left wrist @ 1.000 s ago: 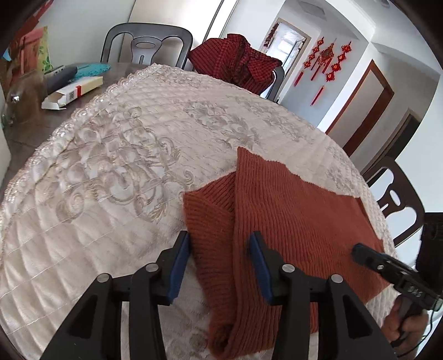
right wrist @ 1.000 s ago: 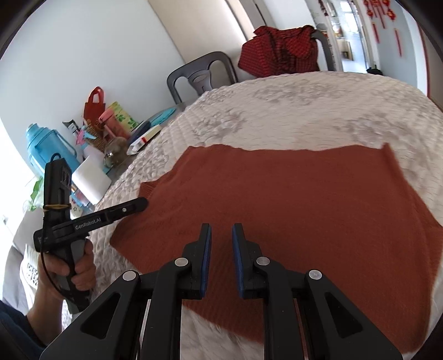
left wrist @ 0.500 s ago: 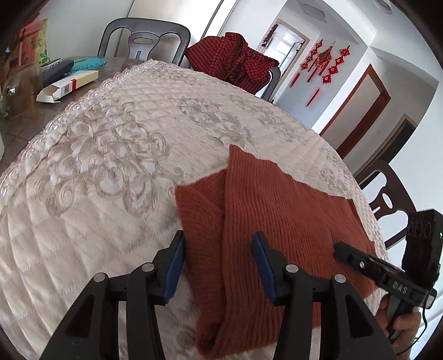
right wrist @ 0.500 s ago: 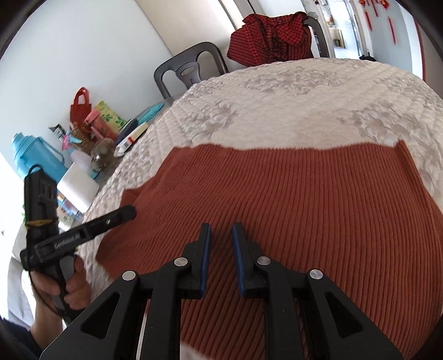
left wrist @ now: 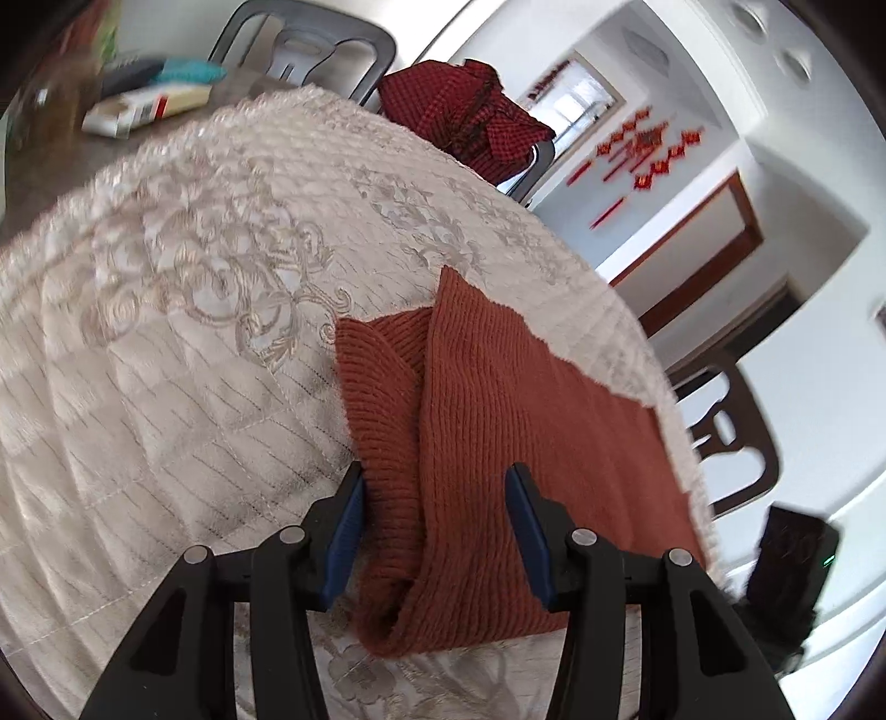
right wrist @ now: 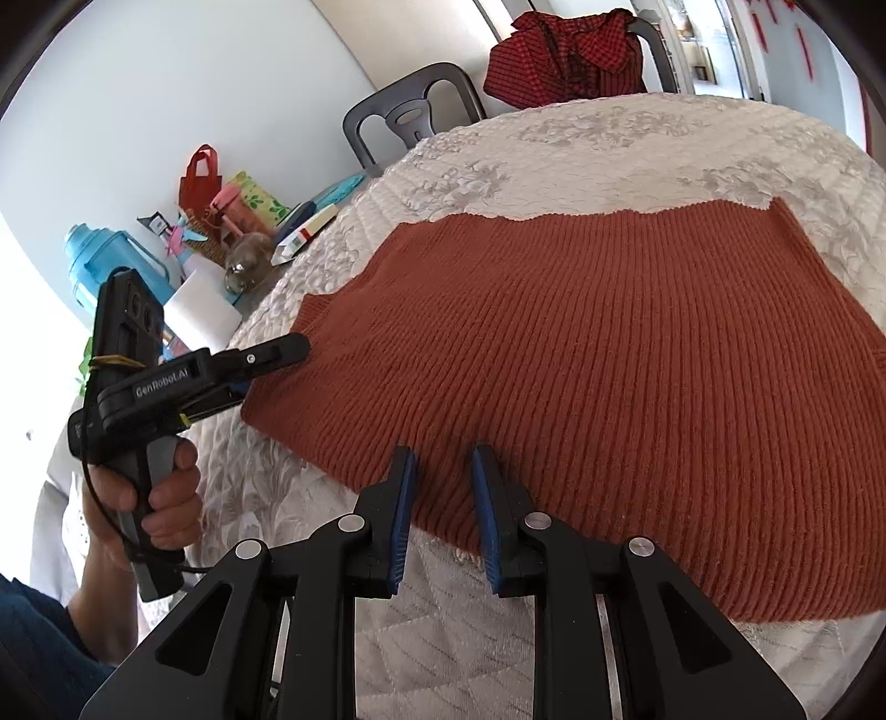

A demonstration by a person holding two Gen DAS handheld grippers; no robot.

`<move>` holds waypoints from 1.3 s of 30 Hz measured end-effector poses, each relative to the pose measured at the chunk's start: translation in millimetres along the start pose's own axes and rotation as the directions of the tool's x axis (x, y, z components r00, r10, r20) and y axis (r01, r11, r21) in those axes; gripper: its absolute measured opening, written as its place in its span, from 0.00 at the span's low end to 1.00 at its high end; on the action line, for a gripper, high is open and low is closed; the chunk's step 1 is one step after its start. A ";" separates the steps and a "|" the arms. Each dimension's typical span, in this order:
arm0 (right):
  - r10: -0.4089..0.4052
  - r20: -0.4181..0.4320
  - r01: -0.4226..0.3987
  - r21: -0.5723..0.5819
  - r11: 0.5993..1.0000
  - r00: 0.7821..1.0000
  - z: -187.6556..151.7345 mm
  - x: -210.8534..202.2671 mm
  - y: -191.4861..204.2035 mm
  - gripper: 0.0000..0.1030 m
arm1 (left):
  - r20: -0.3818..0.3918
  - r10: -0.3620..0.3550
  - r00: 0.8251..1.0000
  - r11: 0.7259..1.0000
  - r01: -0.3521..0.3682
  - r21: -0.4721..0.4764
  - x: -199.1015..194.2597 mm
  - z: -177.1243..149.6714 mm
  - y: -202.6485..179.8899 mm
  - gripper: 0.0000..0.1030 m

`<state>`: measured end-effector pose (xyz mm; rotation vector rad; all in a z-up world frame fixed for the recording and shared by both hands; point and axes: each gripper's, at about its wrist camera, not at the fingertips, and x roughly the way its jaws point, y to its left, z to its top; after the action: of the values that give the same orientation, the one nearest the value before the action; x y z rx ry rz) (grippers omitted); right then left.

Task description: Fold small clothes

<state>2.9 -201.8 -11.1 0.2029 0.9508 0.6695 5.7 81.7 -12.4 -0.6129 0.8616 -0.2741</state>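
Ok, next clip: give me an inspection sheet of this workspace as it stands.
Surface: table under a cream quilted cloth.
Job's things: rust knit garment lying flat, one side folded over.
Clutter: blue jug, red gift bag, paper roll, carton at the far edge.
Grippers: left gripper open, straddling the folded edge; right gripper open over the near hem.
Cables: black lead under the left handle.
Surroundings: chairs, checked red garment, red wall hangings.
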 end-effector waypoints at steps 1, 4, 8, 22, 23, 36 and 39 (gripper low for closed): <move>0.007 -0.001 -0.007 0.008 1.000 1.000 0.5 0.4 -1.2 0.21 | 0.000 -0.011 1.000 1.000 0.011 -0.010 1.1 1.4 1.0 0.50; 0.021 -0.002 -0.021 0.011 1.000 1.000 1.7 1.5 -2.7 0.21 | 0.015 -0.020 1.000 1.000 0.020 0.002 8.0 6.4 0.1 0.50; 0.036 -0.003 -0.036 0.025 0.999 0.999 3.4 2.2 -4.6 0.21 | 0.002 -0.029 1.000 1.000 0.029 0.002 14.5 9.4 -5.1 0.43; 0.048 0.008 -0.048 0.026 0.999 0.999 -0.2 -14.9 -15.6 0.21 | 0.036 -0.185 0.982 0.980 0.182 0.082 -13.2 26.1 -58.2 0.15; 0.040 0.020 -0.041 0.033 0.999 0.999 0.0 -19.3 -19.1 0.21 | 0.036 -0.209 0.977 0.974 0.204 0.101 -15.0 28.7 -70.6 0.15; -0.121 0.204 0.070 0.241 0.968 0.971 -18.2 -101.5 -87.2 0.21 | -0.209 -0.328 0.921 0.897 0.373 0.235 78.6 3.9 -198.9 0.15; -0.144 0.222 0.077 0.286 0.955 0.964 -23.6 -112.9 -100.1 0.21 | -0.324 -0.313 0.893 0.894 0.392 0.216 115.6 -15.6 -209.4 0.16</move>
<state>-17.2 -351.9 8.2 0.4641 0.8113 0.3952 69.8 -144.4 34.4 -0.4714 0.9596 -0.8215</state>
